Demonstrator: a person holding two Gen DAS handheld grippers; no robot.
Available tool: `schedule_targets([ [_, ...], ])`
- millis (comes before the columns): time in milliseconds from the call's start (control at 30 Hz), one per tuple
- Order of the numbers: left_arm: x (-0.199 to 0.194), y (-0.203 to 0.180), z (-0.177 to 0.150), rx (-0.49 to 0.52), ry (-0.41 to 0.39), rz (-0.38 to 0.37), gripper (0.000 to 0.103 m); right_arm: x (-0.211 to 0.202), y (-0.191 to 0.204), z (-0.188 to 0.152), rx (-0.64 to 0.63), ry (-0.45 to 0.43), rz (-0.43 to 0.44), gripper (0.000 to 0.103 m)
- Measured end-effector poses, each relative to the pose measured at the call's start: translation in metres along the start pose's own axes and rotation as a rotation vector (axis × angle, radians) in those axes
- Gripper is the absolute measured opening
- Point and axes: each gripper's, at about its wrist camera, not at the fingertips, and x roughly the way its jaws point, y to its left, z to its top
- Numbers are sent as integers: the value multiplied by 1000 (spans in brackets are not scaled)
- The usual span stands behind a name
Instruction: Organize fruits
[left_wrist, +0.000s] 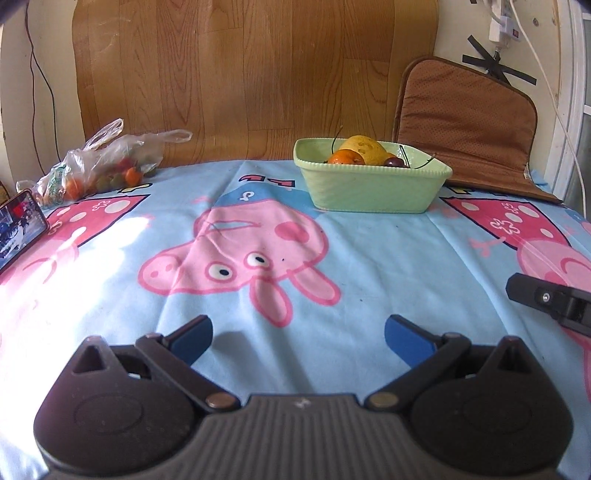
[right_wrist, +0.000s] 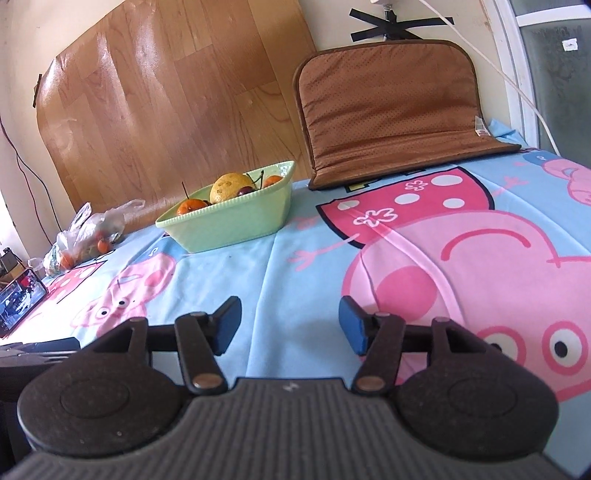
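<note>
- One cartoon-pig tablecloth (left_wrist: 369, 258), blue.
- One brown seat cushion (right_wrist: 388, 110) against the wall.
- One green dish (left_wrist: 369, 184), far centre: one yellow pear (left_wrist: 364, 147), two tangerines (right_wrist: 190, 206), cherries.
- One plastic bag (left_wrist: 103, 162) of fruit, far left.
- One phone (left_wrist: 20, 225), left edge.
- Left gripper (left_wrist: 299, 341) spread wide, empty; right gripper (right_wrist: 290, 325) parted, empty.

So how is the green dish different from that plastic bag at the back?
The green dish is stiff, open on top and opaque, with its fruit piled in plain view; the plastic bag is soft, crumpled and see-through, its small fruit bundled inside. The dish stands mid-table, the bag by the far left edge. Both hold fruit on the cartoon cloth.
</note>
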Motion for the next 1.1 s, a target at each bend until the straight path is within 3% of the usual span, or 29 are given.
schedule_targets([
  [167, -10, -2, 1, 10, -79, 27, 103, 1, -2, 1, 14, 12, 18, 67],
  [367, -15, -20, 7, 105, -183, 59, 103, 2, -8, 3, 52, 16, 41, 70],
  [733, 5, -26, 10, 115, -111, 69, 103, 3, -10, 4, 70, 17, 53, 72],
  [1100, 6, -26, 10, 115, -105, 86, 103, 1, -10, 4, 67, 13, 61, 74],
])
